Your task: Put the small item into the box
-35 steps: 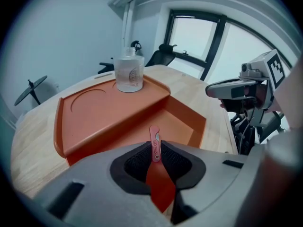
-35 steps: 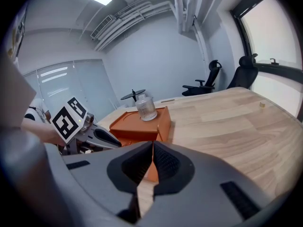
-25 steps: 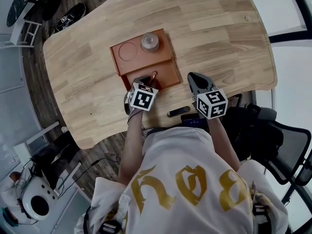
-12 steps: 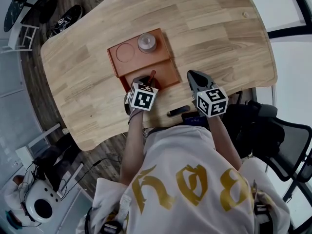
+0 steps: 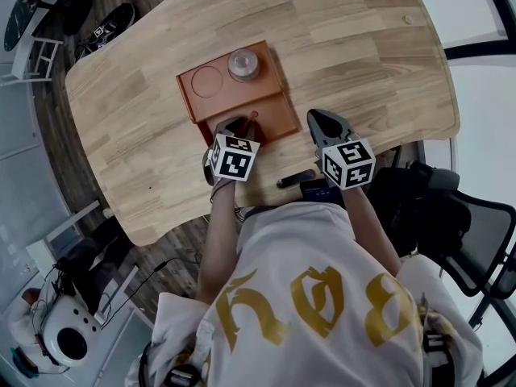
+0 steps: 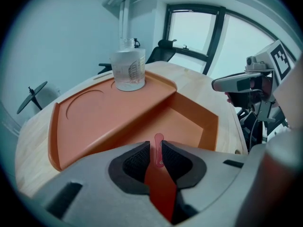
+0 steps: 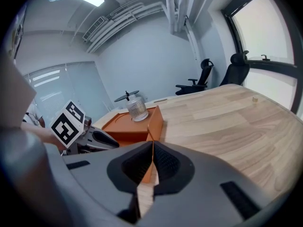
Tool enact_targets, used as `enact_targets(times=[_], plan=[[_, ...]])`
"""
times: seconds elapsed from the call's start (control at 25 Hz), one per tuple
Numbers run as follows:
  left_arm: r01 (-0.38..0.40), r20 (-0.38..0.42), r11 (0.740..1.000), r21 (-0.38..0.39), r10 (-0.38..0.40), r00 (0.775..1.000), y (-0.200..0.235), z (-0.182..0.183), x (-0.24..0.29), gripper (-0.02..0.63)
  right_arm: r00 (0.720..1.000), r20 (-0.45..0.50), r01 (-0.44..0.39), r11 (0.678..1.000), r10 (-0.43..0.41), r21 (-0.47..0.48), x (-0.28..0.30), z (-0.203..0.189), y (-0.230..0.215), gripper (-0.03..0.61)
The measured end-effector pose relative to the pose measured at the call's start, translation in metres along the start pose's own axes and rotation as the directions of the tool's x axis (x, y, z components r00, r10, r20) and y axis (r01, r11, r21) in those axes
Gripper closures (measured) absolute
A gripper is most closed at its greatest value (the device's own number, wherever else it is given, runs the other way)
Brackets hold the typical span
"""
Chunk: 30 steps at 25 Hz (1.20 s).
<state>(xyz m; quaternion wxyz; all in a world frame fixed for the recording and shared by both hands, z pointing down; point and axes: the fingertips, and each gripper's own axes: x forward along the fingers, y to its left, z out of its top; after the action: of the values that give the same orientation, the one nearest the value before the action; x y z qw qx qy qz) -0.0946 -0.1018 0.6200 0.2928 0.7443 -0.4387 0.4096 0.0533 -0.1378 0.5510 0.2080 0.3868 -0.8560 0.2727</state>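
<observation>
Not much moved in the last second. The left gripper, clamped on the red item, has crept a touch toward 12 o'clock, so the item's tip now pokes over the box. It's not dropped yet, and I'd guess release is next. The right gripper idles at 3 o'clock, jaws closed on nothing. The jar sits on the box's far end.

Centre frame, the box was burnt orange on a pale, plank-striped wooden table. The small item was red, and the jar was clear, perhaps faintly printed. The left gripper and right gripper were grey, their cubes black-and-white squared.
</observation>
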Motion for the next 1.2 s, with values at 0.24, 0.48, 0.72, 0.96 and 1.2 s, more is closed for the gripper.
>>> enact_targets(times=[0.24, 0.48, 0.72, 0.96, 1.2], plan=[[0.015, 0.054, 1.000, -0.019, -0.014, 0.998, 0.002, 0.008, -0.008, 0.543, 1.000, 0.008, -0.009, 1.000, 0.009, -0.016, 0.002, 0.006, 0.007, 0.566], [0.019, 0.067, 0.998, -0.056, -0.015, 0.998, 0.002, 0.004, -0.020, 0.529, 0.999, 0.017, -0.033, 0.998, 0.034, -0.047, 0.002, 0.011, 0.021, 0.566], [-0.005, 0.134, 0.997, -0.080, 0.016, 0.991, 0.010, 0.004, -0.039, 0.586, 0.999, 0.030, -0.036, 0.997, 0.039, -0.075, -0.004, 0.017, 0.032, 0.566], [-0.011, 0.229, 0.992, -0.123, 0.039, 0.973, 0.017, 0.015, -0.062, 0.601, 0.998, 0.039, -0.050, 0.993, 0.054, -0.110, -0.015, 0.018, 0.048, 0.565], [0.019, 0.351, 0.991, -0.130, 0.028, 0.936, 0.015, 0.028, -0.091, 0.603, 0.995, 0.075, -0.057, 0.990, 0.067, -0.127, -0.023, 0.028, 0.060, 0.566]])
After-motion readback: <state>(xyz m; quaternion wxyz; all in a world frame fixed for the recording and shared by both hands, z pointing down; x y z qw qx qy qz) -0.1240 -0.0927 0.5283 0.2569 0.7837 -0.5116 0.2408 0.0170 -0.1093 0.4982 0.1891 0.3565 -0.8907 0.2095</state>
